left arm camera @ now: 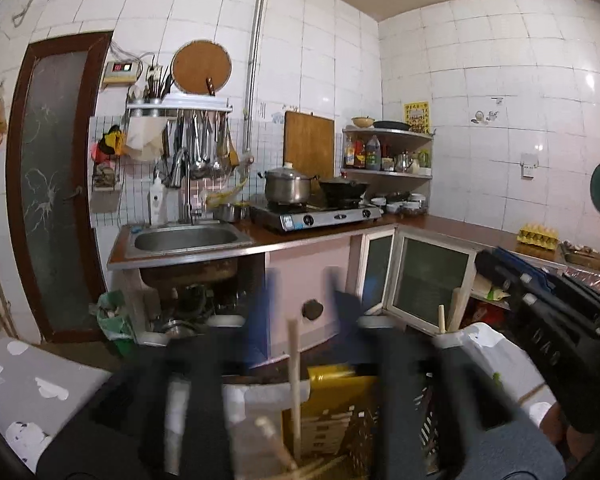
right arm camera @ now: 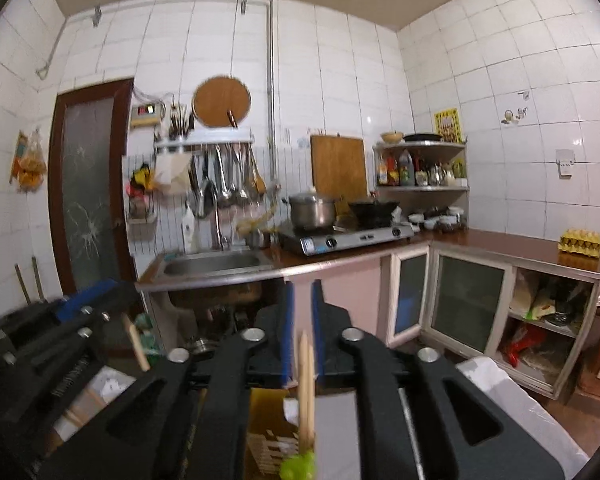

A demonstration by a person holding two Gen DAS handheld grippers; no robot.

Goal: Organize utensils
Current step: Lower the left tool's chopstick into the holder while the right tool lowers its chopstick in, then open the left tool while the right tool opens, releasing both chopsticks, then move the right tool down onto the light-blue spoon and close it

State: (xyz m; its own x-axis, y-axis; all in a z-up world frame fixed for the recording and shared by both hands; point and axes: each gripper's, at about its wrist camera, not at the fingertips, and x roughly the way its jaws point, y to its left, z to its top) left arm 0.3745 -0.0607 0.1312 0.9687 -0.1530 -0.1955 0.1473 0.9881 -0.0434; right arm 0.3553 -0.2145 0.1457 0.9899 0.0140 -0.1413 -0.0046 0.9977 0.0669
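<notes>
- Left gripper (left arm camera: 300, 304): blurred, jaws wide apart; a wooden chopstick (left arm camera: 295, 380) stands upright between them, no pad contact seen.
- Right gripper (right arm camera: 301, 320): jaws narrow but apart, a pair of chopsticks (right arm camera: 306, 392) upright in the gap, pads not clearly pressing.
- Below both: yellow slatted basket (left arm camera: 332, 412), white plastic bag (right arm camera: 512, 396) at right.
- Beyond: brown desk (right arm camera: 500, 240) with sink (left arm camera: 186, 238), gas stove (left arm camera: 320, 216), steel pot (left arm camera: 288, 186), egg tray (right arm camera: 580, 242).
- Room: white-tiled walls, cracked glass door (left arm camera: 52, 184).
</notes>
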